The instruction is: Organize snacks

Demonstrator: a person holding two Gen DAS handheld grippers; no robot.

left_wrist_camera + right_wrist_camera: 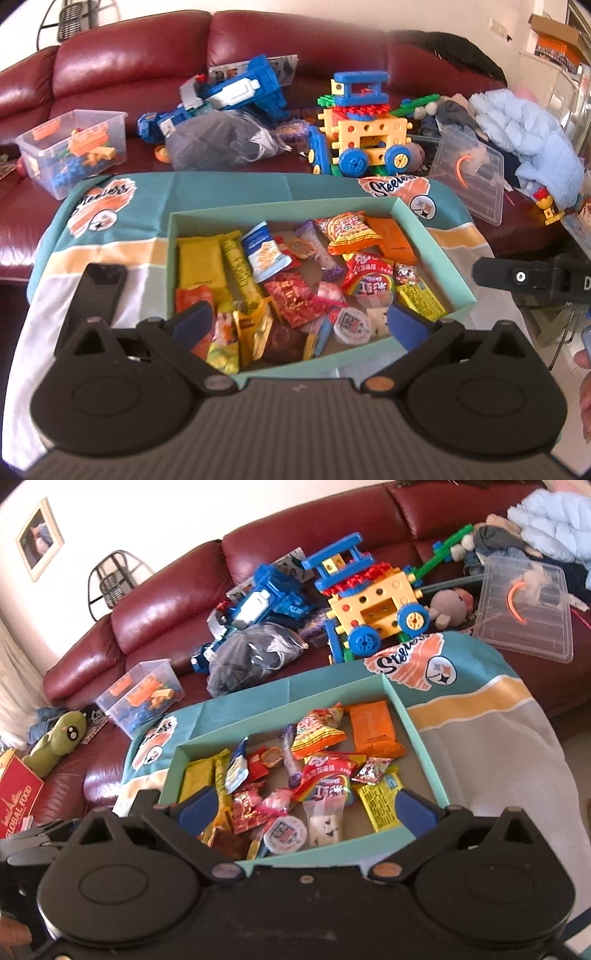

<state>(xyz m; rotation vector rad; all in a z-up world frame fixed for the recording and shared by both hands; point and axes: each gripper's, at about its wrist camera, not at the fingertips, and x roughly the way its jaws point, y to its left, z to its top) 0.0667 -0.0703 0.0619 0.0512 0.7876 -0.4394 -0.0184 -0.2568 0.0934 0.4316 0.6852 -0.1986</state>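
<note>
A mint-green open box (436,254) (417,734) sits on a teal Steelers cloth (229,184). It holds several loose snacks, among them a yellow packet (201,266), an orange packet (391,236) (373,723), a red Skittles bag (369,284) (325,779) and a round lidded cup (351,325) (284,834). My left gripper (301,325) hovers above the box's near end, open, with nothing between its blue pads (195,321). My right gripper (306,808) hangs over the same near end, also open and holding nothing. A black part of the right gripper shows at the left wrist view's right edge.
A dark red leather sofa (122,70) behind the box carries a yellow-blue toy vehicle (369,136), a blue toy robot (236,92), a clear toy bin (74,147), a clear lid (472,181) and a pale blue jacket (524,140). A black flat object (96,291) lies left of the box.
</note>
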